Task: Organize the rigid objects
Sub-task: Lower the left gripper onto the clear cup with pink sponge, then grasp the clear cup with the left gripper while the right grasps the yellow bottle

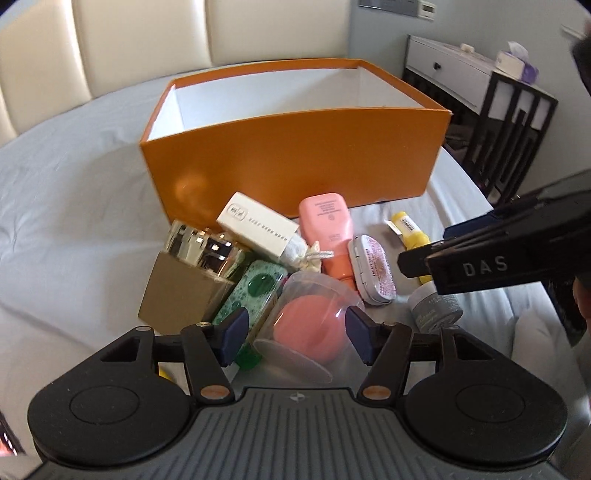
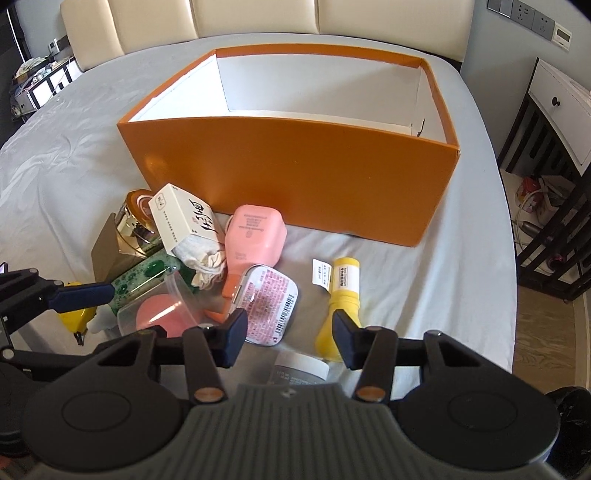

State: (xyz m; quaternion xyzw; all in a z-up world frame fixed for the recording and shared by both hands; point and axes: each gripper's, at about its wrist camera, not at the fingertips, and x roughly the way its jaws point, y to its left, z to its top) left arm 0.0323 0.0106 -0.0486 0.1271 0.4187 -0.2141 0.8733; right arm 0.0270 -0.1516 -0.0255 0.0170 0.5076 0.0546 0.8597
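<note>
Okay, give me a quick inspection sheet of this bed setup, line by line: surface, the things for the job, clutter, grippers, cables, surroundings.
Surface: grey bedsheet, wrinkled.
Job's things: orange box open, nothing seen inside; in front of it a clear case with pink sponge, pink tube, tin, yellow tube, grey jar, white carton, gold-lidded box, green bottle.
Clutter: the items lie piled and overlapping.
Grippers: left gripper astride the clear case; right gripper above the grey jar; neither grip is confirmed.
Cables: cords on floor by the nightstand.
Surroundings: cream headboard, nightstand.
</note>
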